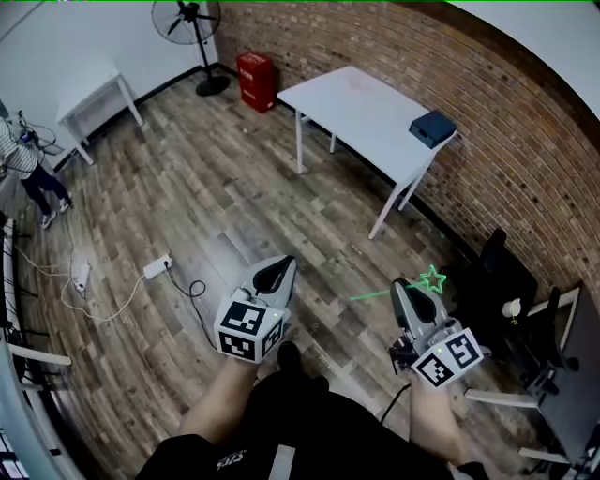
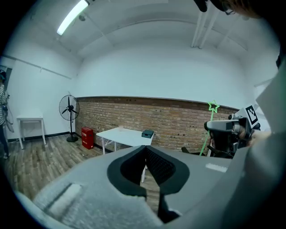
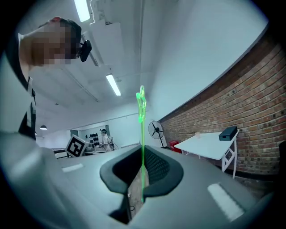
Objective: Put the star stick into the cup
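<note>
A thin green stick (image 1: pixel 375 294) with a star (image 1: pixel 432 278) at its end is pinched in my right gripper (image 1: pixel 404 290), which is shut on it. In the right gripper view the stick (image 3: pixel 142 134) runs up between the jaws to the star (image 3: pixel 141 100). My left gripper (image 1: pixel 279 272) is held level beside it, jaws together with nothing between them. The left gripper view shows the star (image 2: pixel 213 106) above the right gripper (image 2: pixel 225 127). A small pale cup (image 3: pixel 198 134) stands on the white table (image 1: pixel 366 117) by the brick wall, well ahead of both grippers.
A dark blue box (image 1: pixel 432 127) lies on the table's right end. A red box (image 1: pixel 255 80) and a standing fan (image 1: pixel 194 28) are at the back. Black chairs (image 1: pixel 497 281) stand on the right, a power strip with cables (image 1: pixel 157 267) lies on the floor, and a person (image 1: pixel 23 159) is far left.
</note>
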`<action>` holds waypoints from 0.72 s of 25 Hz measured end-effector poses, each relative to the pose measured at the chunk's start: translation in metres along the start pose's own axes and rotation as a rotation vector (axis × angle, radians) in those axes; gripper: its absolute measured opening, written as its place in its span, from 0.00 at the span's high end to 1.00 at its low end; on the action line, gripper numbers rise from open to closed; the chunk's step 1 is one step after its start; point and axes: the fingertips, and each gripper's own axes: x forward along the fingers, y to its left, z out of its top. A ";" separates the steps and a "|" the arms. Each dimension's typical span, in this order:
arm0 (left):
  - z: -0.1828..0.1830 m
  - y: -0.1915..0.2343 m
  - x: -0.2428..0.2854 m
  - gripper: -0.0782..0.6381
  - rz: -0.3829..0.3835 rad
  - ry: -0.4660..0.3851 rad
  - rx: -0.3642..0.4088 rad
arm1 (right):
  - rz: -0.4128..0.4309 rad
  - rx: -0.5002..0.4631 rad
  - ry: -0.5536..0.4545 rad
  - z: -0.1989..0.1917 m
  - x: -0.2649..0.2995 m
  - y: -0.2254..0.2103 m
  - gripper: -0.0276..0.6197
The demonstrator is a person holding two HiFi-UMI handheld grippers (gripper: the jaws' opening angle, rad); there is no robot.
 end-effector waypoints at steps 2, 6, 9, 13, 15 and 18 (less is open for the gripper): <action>-0.001 -0.009 -0.003 0.88 -0.001 0.006 0.008 | -0.002 0.015 -0.003 -0.002 -0.011 -0.002 0.94; -0.001 -0.011 -0.007 0.88 0.012 0.010 0.023 | -0.005 0.045 -0.016 -0.004 -0.016 -0.011 0.94; 0.005 0.006 0.003 0.88 0.022 0.000 0.018 | 0.004 0.071 -0.027 -0.001 0.001 -0.020 0.94; 0.011 0.046 0.030 0.88 0.016 -0.014 0.000 | 0.015 0.091 -0.024 0.001 0.048 -0.030 0.93; 0.017 0.072 0.048 0.88 0.006 -0.022 0.002 | 0.020 0.073 -0.019 0.002 0.081 -0.034 0.93; 0.029 0.114 0.081 0.88 -0.018 -0.021 0.019 | 0.000 0.069 -0.024 0.005 0.133 -0.050 0.93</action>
